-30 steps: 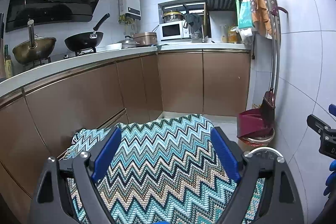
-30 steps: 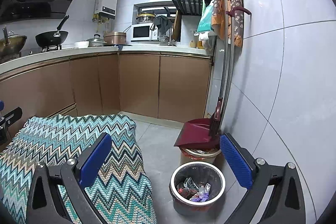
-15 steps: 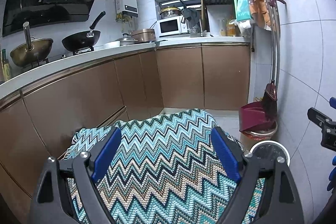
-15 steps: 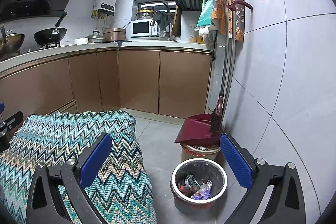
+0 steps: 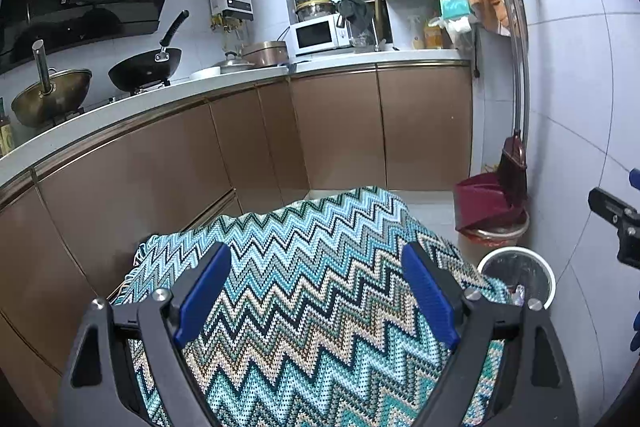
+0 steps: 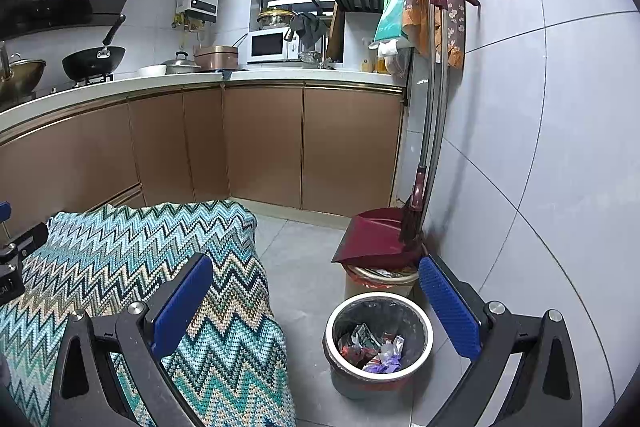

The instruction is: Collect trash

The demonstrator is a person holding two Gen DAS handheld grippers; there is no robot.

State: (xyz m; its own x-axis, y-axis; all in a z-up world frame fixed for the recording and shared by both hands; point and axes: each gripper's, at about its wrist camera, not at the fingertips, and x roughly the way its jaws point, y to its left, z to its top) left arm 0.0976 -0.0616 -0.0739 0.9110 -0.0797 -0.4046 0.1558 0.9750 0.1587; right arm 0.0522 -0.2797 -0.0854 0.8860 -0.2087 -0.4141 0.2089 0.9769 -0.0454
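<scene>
Both the left gripper (image 5: pixel 316 291) and right gripper (image 6: pixel 316 303) hold their jaws wide apart and empty above the zigzag blanket (image 5: pixel 304 291), while crumpled wrappers (image 6: pixel 370 349) lie inside the round trash bin (image 6: pixel 332 323) beside the red dustpan (image 6: pixel 376 237).

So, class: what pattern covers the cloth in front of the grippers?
Teal, blue and tan zigzag cloth, clearest in the left wrist view.

Crumpled wrappers (image 6: pixel 372 349) lie inside round bin (image 6: pixel 424 323).
</scene>
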